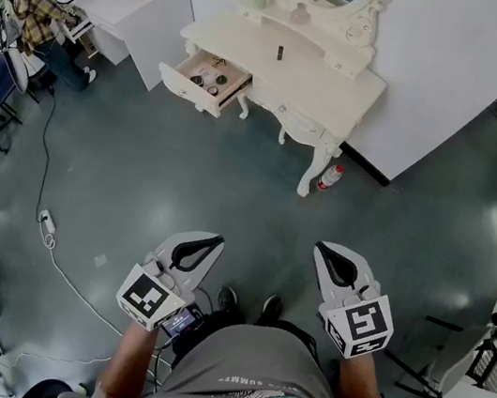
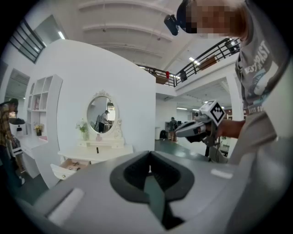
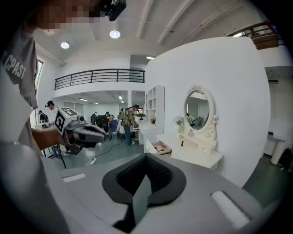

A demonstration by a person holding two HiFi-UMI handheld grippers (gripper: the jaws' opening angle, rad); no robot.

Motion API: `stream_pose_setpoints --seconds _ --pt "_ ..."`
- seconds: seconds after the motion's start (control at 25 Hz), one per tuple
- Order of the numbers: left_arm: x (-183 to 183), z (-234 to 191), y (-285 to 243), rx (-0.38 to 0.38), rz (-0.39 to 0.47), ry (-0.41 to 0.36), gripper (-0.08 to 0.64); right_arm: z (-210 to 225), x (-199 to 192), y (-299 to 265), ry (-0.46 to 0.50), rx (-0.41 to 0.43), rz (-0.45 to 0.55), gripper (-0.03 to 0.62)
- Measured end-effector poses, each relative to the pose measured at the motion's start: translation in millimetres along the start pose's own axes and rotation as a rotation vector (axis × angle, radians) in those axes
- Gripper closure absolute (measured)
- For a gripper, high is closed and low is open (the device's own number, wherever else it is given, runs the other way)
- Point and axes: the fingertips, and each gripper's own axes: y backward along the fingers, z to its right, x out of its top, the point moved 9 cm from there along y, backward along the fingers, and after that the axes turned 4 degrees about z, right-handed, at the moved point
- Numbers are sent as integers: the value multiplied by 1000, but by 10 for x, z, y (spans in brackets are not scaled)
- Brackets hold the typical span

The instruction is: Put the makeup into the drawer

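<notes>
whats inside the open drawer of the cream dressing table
The open wooden drawer holds a few small dark items on its bottom, too small to identify. Whatever lies further back under the cream dressing table's top is hidden.

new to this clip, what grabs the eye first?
The cream dressing table against the far white wall, with one drawer pulled open at its left end, small things inside, and a small dark item standing on top. Up close, the left claw and right claw are held side by side over the green floor, both shut and empty. A bottle lies by the table's leg.
</notes>
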Motion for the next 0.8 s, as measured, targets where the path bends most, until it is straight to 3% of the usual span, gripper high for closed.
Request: stream_pose_setpoints --seconds 0.8 --pt "-13 19 1 -26 -22 27 557 -17 -20 0 -32 -3 -20 591"
